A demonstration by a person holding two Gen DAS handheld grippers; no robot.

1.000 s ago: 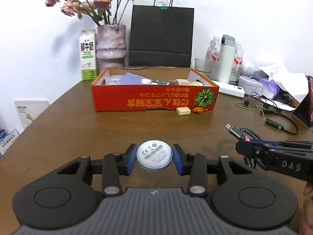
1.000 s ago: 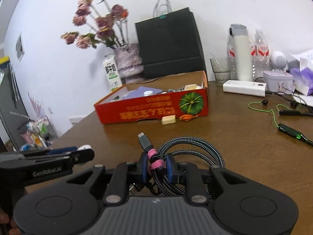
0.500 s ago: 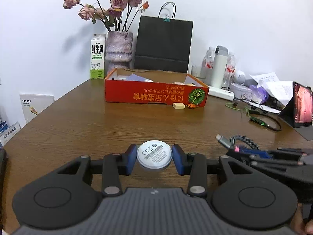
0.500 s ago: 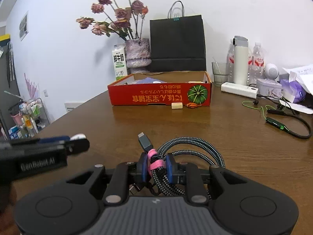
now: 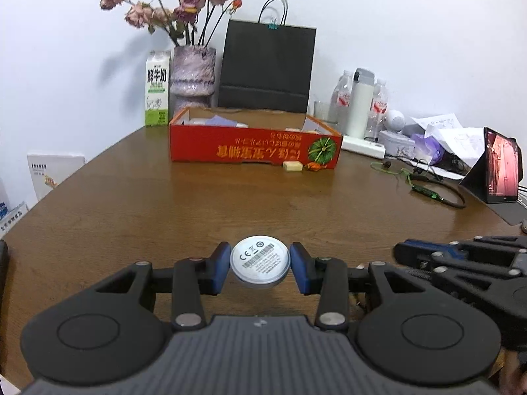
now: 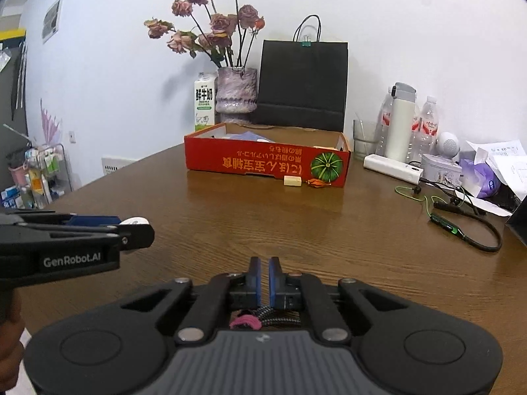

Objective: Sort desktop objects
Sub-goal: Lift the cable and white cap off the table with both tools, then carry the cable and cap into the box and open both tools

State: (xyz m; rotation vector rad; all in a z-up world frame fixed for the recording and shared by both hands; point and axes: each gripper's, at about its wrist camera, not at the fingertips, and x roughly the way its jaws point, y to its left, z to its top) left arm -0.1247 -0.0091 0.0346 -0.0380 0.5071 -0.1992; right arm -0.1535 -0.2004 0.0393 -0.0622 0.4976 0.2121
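My left gripper (image 5: pixel 260 252) is shut on a round white disc (image 5: pixel 260 263) with a barcode label, held just above the brown table (image 5: pixel 230 204). In the right wrist view it (image 6: pixel 131 227) reaches in from the left, the disc's edge (image 6: pixel 133 221) showing. My right gripper (image 6: pixel 262 273) has its jaws closing to a thin slit, with nothing between the blue pads (image 6: pixel 255 275). A bit of braided cable with a pink tie (image 6: pixel 250 322) shows below and behind the pads. The red open box (image 5: pixel 250 151) stands far ahead.
A cream block (image 5: pixel 292 166) and an orange bit (image 5: pixel 316 166) lie at the box's front. Milk carton (image 5: pixel 157 89), flower vase (image 5: pixel 192 75) and black bag (image 5: pixel 266 65) stand behind. Bottles, a power strip (image 6: pixel 392 168), green earphone cable (image 6: pixel 444 222), papers and a tablet (image 5: pixel 500 168) crowd the right.
The coiled cable has left the right gripper's pads, which have closed together. Both grippers drew back from the red box, which looks smaller now. The left still holds the disc.
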